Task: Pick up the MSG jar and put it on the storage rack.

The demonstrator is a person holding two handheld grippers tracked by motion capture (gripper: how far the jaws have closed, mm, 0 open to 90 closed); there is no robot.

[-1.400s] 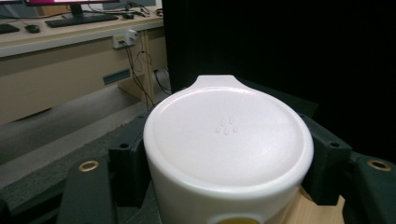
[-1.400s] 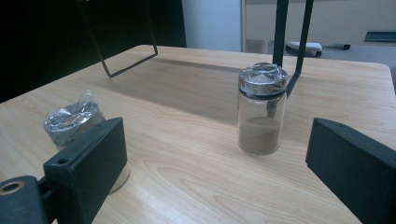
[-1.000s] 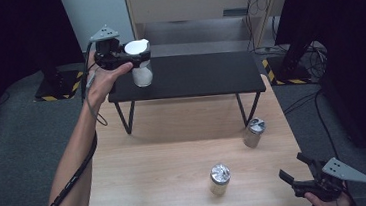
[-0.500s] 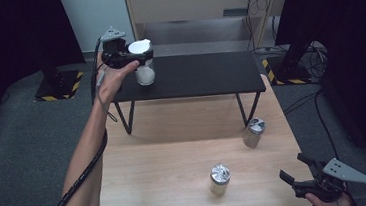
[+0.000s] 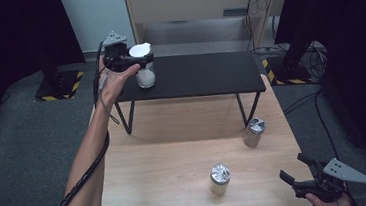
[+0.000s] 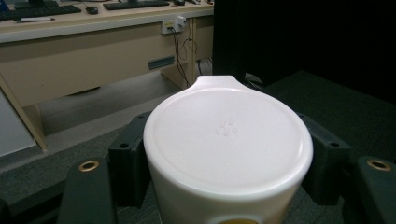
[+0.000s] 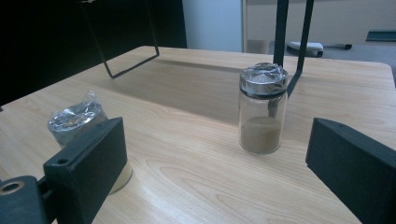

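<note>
**White jar carried to the black shelf**

Compared with a second earlier, the left hand has shifted slightly toward the far left corner of the black shelf point(image 5: 203, 73), taking the jar along. Fingers of the left gripper point(image 5: 132, 62) are clamped on either side of the white-lidded jar point(image 6: 228, 144), which sits at the shelf's left end. Down at the near right corner of the wooden table point(image 5: 173, 134), the right gripper point(image 5: 297, 171) has its fingers spread apart around nothing. Two foil-capped jars stand on the table: one point(image 5: 220, 179) near the front, another point(image 5: 253, 132) toward the right edge.
</note>
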